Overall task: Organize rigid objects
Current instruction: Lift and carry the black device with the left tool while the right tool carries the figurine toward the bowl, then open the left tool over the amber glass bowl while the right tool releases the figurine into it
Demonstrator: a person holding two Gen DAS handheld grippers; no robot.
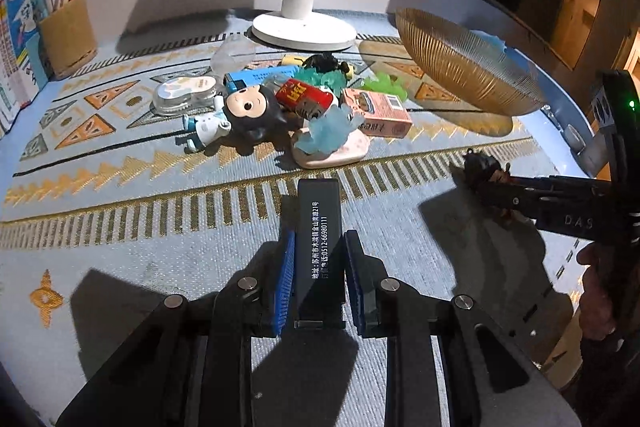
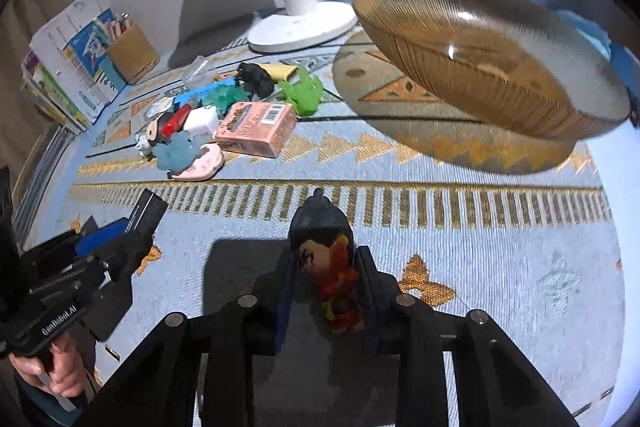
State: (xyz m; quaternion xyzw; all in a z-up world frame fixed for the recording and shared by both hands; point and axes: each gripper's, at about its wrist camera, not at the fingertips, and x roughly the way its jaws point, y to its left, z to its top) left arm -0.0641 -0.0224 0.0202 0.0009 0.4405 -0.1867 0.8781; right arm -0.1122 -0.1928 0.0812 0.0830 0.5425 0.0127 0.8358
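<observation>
Nearest, the left gripper [image 1: 318, 259] has its blue-padded jaws clenched on a slim black rectangular box with white printed lettering [image 1: 319, 239], which sticks out forward above the pale blue woven tablecloth with gold geometric patterns [image 1: 140, 239]. Beside it, the right gripper [image 2: 326, 287] grasps a small figurine with a black topknot and red-orange body [image 2: 326, 259] between its dark fingers, held above the cloth; a hand [image 2: 56, 367] grips the other tool's handle at the lower left of that view. Beyond the row of gold bars lies the clutter: a pink oval tray carrying a translucent blue blob toy [image 1: 334, 131], a black-haired doll in a white and blue suit [image 1: 236, 117], a red can with gold lettering [image 1: 306, 97], a pink cardboard box with a barcode [image 2: 256, 129], a green jelly-like toy [image 2: 302, 93], and a small black figure [image 2: 254, 79]. Well to the right stands a ribbed amber glass bowl [image 2: 500, 87]. Farthest back, against the wall, are a white lamp stand with a round base [image 1: 304, 27], a tan pencil holder [image 1: 68, 35] and stacked books [image 2: 60, 71].
</observation>
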